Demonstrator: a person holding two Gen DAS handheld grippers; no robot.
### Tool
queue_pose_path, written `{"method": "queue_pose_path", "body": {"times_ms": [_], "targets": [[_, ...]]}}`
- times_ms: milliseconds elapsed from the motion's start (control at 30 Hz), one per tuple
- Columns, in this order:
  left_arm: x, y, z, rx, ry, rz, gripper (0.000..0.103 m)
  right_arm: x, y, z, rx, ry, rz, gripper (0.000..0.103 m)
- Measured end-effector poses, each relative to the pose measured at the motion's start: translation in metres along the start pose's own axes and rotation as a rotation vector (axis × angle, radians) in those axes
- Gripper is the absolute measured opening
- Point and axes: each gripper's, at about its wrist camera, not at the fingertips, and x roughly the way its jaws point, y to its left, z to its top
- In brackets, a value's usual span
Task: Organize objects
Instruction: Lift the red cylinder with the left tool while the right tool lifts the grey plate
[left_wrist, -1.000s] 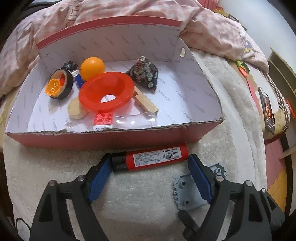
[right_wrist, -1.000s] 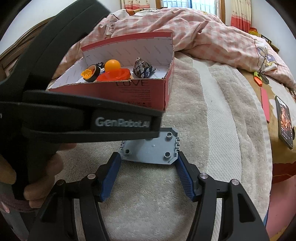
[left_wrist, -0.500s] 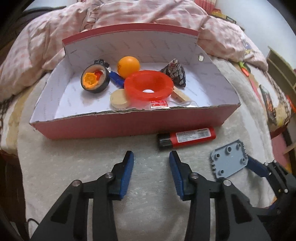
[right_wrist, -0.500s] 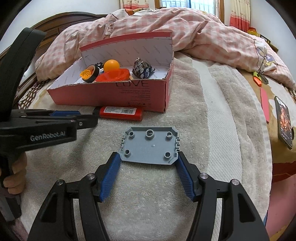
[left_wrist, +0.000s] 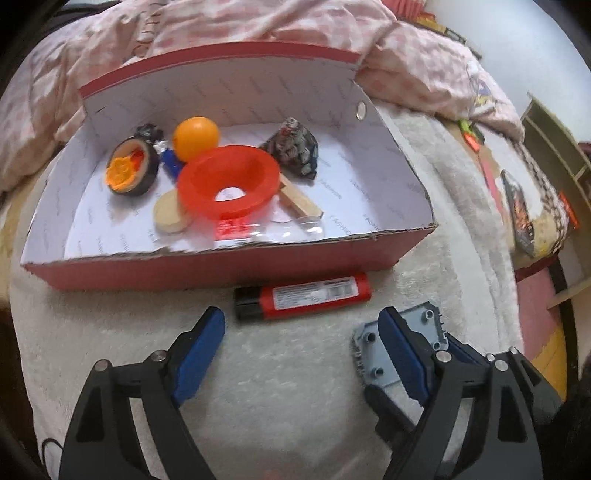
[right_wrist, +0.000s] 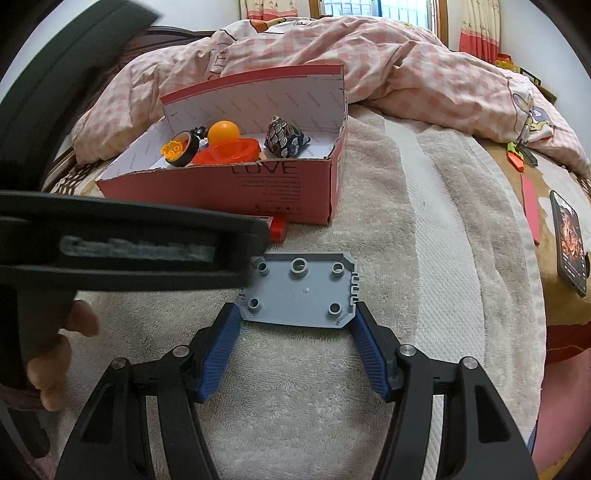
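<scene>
**Operator:** Left wrist view gives me the red lighter (left_wrist: 303, 297) lying flat on the beige towel (left_wrist: 288, 373), just in front of the near wall of the red cardboard box (left_wrist: 221, 266), lengthwise along it. My left gripper (left_wrist: 303, 343) sits spread wide just short of the lighter, nothing between its blue pads (left_wrist: 197, 349).

**Observer:** And the grey piece?

**Operator:** The grey plastic plate (right_wrist: 301, 291) lies studs-up on the towel, to the right of the lighter. In the right wrist view my right gripper (right_wrist: 295, 347) is released too, with one blue pad at each near corner of the plate; I cannot tell whether they touch it. In the left view my right pad (left_wrist: 400, 350) partly covers the plate (left_wrist: 369, 354).

**Observer:** What's in the box?

**Operator:** An orange ball (left_wrist: 195, 138) at the back, a red funnel (left_wrist: 229, 181) in the middle, a black roll with an orange toy piece in it (left_wrist: 129, 170) at left, and a dark patterned pouch (left_wrist: 295, 147) at right. A wooden block (left_wrist: 299, 201) pokes out from under the funnel, and a pale round disc (left_wrist: 170, 218) rests against its left side.

**Observer:** Around that?

**Operator:** A pink checked quilt (right_wrist: 369, 66) is bunched behind the box, and a phone (right_wrist: 569, 240) lies well off to the right.
</scene>
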Motion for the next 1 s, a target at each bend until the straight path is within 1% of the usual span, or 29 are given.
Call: {"method": "queue_pose_path", "body": {"times_ms": [100, 167, 300, 467, 533, 600, 667, 733, 833, 900, 1000], "targets": [[0.009, -0.003, 0.004, -0.019, 0.021, 0.025, 0.086, 0.0, 0.0, 0.0, -0.003, 0.0, -0.002, 0.063], [0.014, -0.006, 0.007, -0.03, 0.01, 0.048, 0.087, 0.001, 0.0, 0.001, -0.004, 0.0, -0.001, 0.064], [0.019, -0.007, 0.007, -0.031, 0.015, 0.07, 0.088, 0.002, -0.001, 0.0, -0.007, -0.002, -0.002, 0.064], [0.02, -0.006, 0.006, -0.037, 0.01, 0.058, 0.088, 0.002, 0.0, 0.0, -0.005, -0.003, -0.001, 0.064], [0.018, -0.003, 0.005, -0.048, 0.003, 0.042, 0.084, 0.002, 0.001, 0.0, -0.006, -0.003, -0.002, 0.064], [0.016, 0.001, 0.003, -0.052, -0.003, 0.033, 0.084, 0.002, 0.001, 0.0, -0.007, -0.003, -0.003, 0.064], [0.013, 0.003, -0.001, -0.028, -0.005, 0.028, 0.084, 0.002, 0.001, 0.0, -0.006, -0.004, -0.002, 0.065], [0.01, 0.004, -0.005, -0.008, -0.01, 0.025, 0.084, 0.002, 0.001, 0.0, -0.004, -0.004, 0.006, 0.068], [0.002, 0.009, -0.014, 0.028, -0.029, 0.051, 0.084, 0.003, 0.004, 0.001, -0.004, -0.006, 0.021, 0.077], [-0.002, 0.017, -0.017, 0.034, -0.037, 0.058, 0.084, 0.005, 0.008, 0.002, -0.017, -0.005, 0.021, 0.083], [-0.01, 0.03, -0.022, 0.034, -0.057, 0.062, 0.084, 0.009, 0.015, 0.004, -0.044, 0.001, 0.0, 0.084]]}}
